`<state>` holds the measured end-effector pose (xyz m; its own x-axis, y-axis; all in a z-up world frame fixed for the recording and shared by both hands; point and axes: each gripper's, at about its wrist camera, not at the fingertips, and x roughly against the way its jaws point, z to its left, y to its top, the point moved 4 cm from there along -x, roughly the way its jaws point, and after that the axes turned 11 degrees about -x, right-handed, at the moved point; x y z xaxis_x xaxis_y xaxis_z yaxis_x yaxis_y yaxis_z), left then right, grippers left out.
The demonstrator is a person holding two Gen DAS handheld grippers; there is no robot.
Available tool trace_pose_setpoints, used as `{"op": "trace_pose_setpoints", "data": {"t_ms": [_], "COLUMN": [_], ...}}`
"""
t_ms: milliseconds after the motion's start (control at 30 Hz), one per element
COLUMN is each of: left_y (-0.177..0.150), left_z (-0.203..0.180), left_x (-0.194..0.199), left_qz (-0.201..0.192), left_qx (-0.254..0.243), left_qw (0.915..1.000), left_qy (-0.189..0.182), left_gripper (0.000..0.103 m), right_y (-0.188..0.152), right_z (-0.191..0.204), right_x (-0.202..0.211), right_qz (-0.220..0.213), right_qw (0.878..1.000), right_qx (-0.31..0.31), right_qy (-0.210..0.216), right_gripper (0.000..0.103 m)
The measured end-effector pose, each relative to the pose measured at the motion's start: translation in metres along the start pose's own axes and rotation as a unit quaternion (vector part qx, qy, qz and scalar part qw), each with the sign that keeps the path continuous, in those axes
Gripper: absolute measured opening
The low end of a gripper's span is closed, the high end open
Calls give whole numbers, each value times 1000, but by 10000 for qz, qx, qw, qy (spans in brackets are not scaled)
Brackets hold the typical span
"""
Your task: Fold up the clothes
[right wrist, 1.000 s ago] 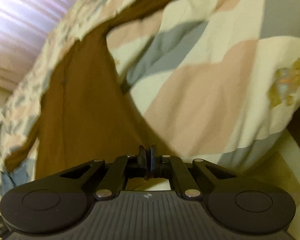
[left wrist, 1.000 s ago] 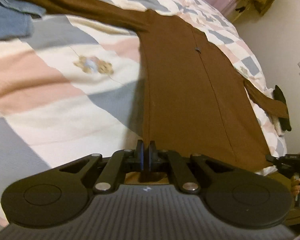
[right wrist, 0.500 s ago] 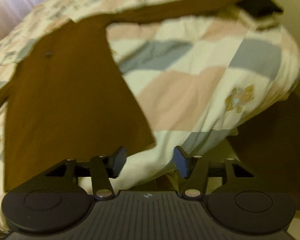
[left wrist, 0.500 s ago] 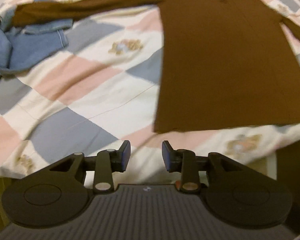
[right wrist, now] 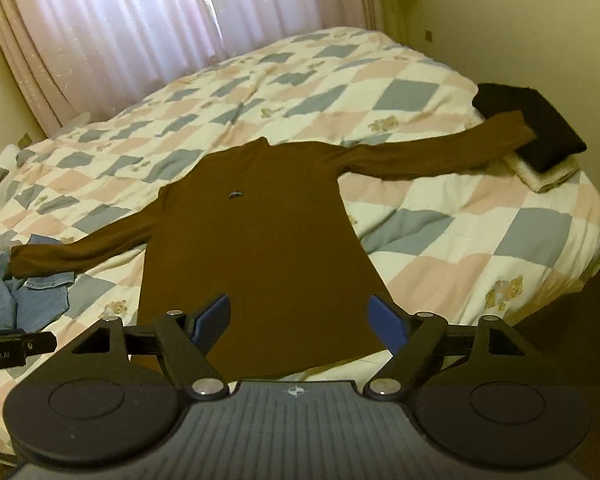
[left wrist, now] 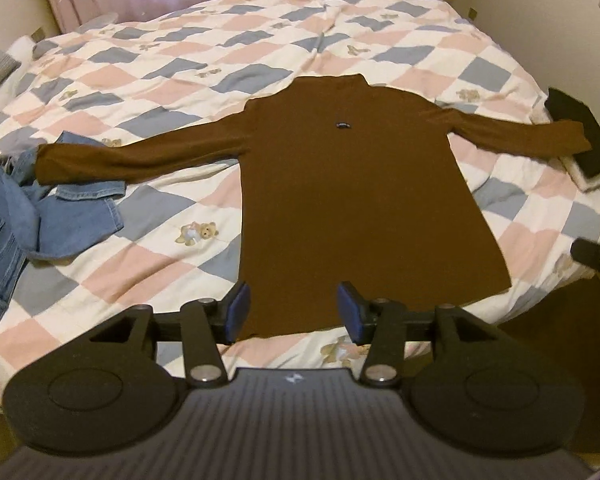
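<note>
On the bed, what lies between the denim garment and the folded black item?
The brown long-sleeved top spans that stretch: one cuff overlaps the denim garment, the other reaches the folded black item. Both wrist views show it.

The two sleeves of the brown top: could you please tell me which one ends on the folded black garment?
The sleeve toward the bed's right edge; its cuff overlaps the folded black garment. The other sleeve ends on the blue denim.

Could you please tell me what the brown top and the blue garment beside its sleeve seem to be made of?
Brown top: probably a fine, matte knit; it lies smooth and thin, without sheen. Blue garment: looks like denim, with faded blue cloth and visibly stitched seams.
</note>
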<state>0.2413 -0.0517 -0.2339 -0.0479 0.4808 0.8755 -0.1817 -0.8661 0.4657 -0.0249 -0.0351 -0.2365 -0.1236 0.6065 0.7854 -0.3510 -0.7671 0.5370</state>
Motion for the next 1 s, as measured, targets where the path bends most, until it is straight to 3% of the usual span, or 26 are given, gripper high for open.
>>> {"op": "trace_pose_setpoints", "data": {"t_ms": [367, 767, 1000], "left_y": [2, 0, 6], "left_z": [-28, -58, -57], "left_x": [29, 21, 9], "left_qz": [-54, -90, -43], "left_qx": [213, 504, 803], "left_qw": [9997, 9986, 9966], "left_qy": [141, 148, 159], "left_gripper": [45, 45, 47], "right_y": [10, 28, 44], "right_z": [-3, -15, -18], "right_x": [5, -2, -20], "right_qz": [316, 330, 446], "right_qw": [9992, 9974, 9961], "right_qx": [230, 563, 682], "right_qy": [120, 316, 335], "right_gripper": [80, 82, 82]}}
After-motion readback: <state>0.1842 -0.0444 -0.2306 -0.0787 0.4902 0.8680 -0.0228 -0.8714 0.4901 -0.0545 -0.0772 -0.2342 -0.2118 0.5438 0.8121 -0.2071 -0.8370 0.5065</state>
